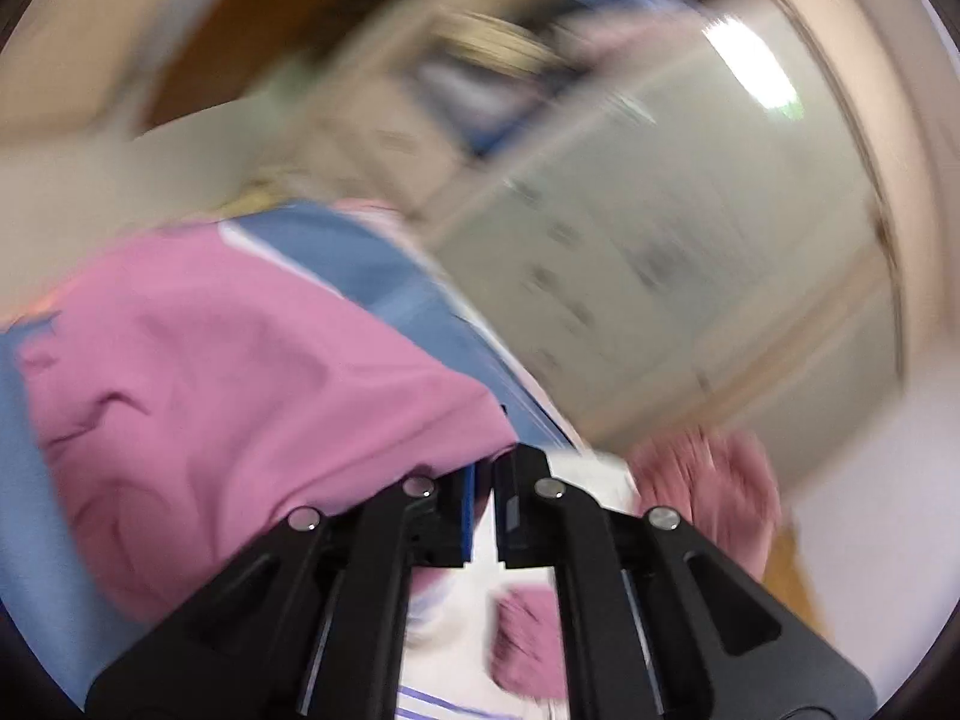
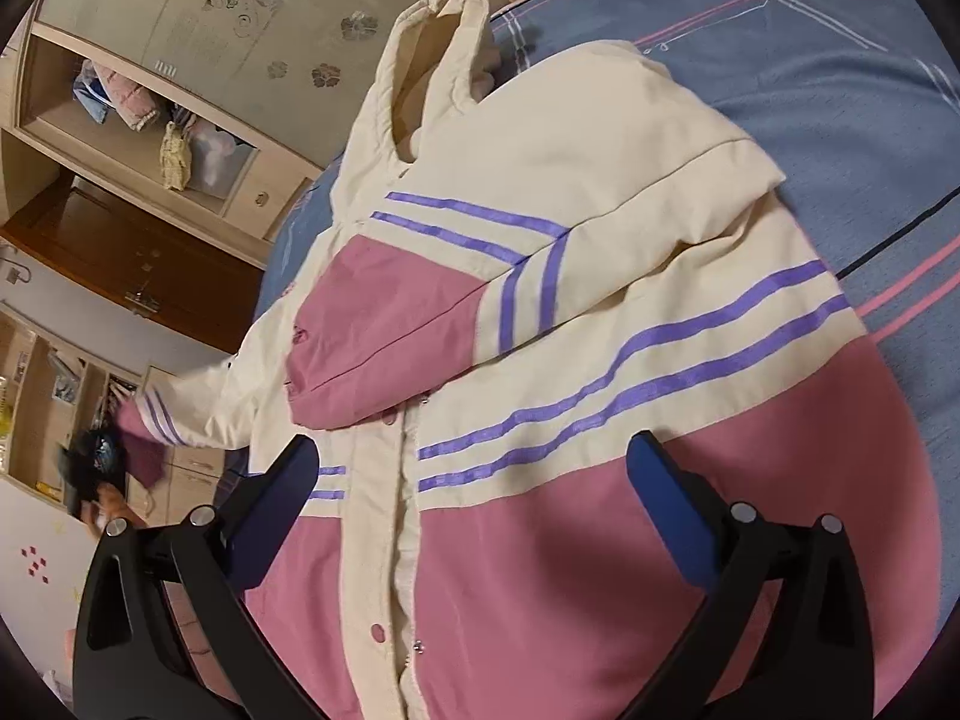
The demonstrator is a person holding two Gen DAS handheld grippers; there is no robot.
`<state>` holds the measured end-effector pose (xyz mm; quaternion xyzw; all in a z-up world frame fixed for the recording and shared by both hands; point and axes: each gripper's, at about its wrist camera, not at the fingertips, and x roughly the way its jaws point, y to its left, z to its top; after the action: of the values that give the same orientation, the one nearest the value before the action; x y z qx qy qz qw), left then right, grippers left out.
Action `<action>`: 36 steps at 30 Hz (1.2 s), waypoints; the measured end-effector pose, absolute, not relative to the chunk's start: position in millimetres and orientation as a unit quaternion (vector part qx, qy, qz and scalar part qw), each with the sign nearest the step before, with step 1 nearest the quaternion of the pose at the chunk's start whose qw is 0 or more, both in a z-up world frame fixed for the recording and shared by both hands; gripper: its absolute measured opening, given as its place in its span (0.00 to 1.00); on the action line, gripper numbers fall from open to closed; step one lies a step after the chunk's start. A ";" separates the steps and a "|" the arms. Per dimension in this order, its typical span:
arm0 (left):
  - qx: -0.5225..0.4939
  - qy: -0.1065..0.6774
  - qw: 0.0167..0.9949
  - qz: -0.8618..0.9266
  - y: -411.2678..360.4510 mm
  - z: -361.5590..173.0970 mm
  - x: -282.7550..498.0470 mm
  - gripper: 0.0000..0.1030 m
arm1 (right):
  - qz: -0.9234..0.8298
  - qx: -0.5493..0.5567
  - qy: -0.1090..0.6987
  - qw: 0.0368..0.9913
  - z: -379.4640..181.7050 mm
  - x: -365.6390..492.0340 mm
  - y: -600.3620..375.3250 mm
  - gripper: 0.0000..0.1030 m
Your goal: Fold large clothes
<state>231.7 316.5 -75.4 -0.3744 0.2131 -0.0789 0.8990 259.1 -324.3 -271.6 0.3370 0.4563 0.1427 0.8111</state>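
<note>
Right wrist view: right claw (image 2: 474,480) wide above cream-and-pink striped hooded jacket (image 2: 600,324) on blue bed sheet (image 2: 840,90); left claw (image 1: 483,480) narrow, contents unclear; advisable to fold sleeve flat across front.

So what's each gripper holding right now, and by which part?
Left gripper is shut, seemingly on the jacket at its sleeve cuff; blur hides the exact contact. Right gripper is open, holding nothing.
</note>
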 end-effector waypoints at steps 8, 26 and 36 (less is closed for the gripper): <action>-0.120 0.383 0.876 -0.268 21.1 -99.2 267.5 0.10 | 0.135 0.352 0.445 0.812 -270.0 240.3 -343.4 0.99; -0.286 0.466 0.821 -0.167 100.9 -186.5 273.2 0.90 | 0.117 0.322 0.396 0.852 -247.9 279.6 -343.6 0.99; -0.388 0.513 0.757 -0.116 129.1 -245.1 318.1 0.45 | 0.113 0.314 0.486 0.808 -280.7 354.8 -303.1 0.43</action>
<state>318.1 129.1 -245.1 -0.3878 0.5133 -0.1159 0.7568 354.8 -303.1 -280.7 0.3140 0.4863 0.1126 0.8076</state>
